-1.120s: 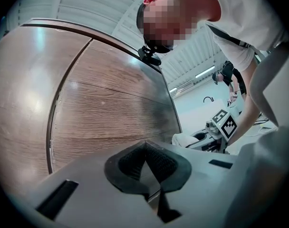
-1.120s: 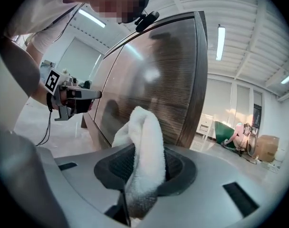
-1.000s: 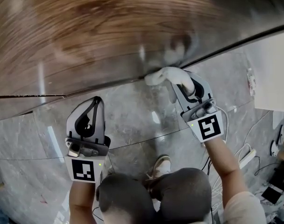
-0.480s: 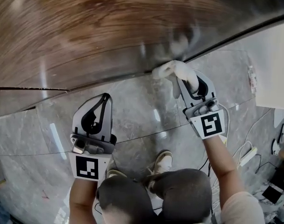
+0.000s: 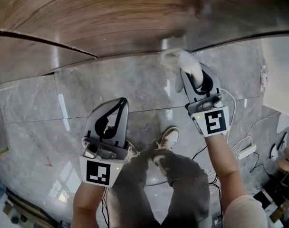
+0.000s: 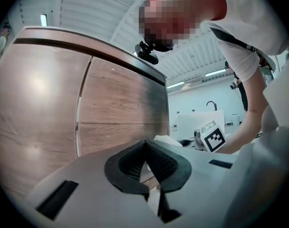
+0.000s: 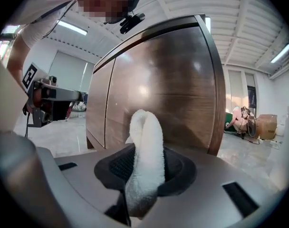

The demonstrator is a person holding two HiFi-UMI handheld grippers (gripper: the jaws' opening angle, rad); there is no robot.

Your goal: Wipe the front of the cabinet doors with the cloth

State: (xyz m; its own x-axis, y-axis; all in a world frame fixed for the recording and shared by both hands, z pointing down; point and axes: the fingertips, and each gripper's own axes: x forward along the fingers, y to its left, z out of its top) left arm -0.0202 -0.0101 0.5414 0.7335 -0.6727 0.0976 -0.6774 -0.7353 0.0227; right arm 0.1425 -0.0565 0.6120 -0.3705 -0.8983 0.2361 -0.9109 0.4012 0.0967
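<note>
right gripper (image 5: pixel 188 75) at 1 o'clock in head view, jaws clamped on a white cloth (image 7: pixel 145 141). the cloth is folded into a thick loop that sticks up and out past the jaw tips. the loop's end sits at the lower edge of the brown wood cabinet doors (image 7: pixel 173 89); contact is blurred, cannot confirm. in the right gripper view the cloth stands in front of the right-hand door, near its outer corner.

left gripper (image 5: pixel 117 109) at 7 o'clock in head view, jaws together, nothing between them. it is held over the grey marble floor (image 5: pixel 87 89), apart from the doors.

person's shoe (image 5: pixel 169 136) at 6 o'clock, between the two grippers.
</note>
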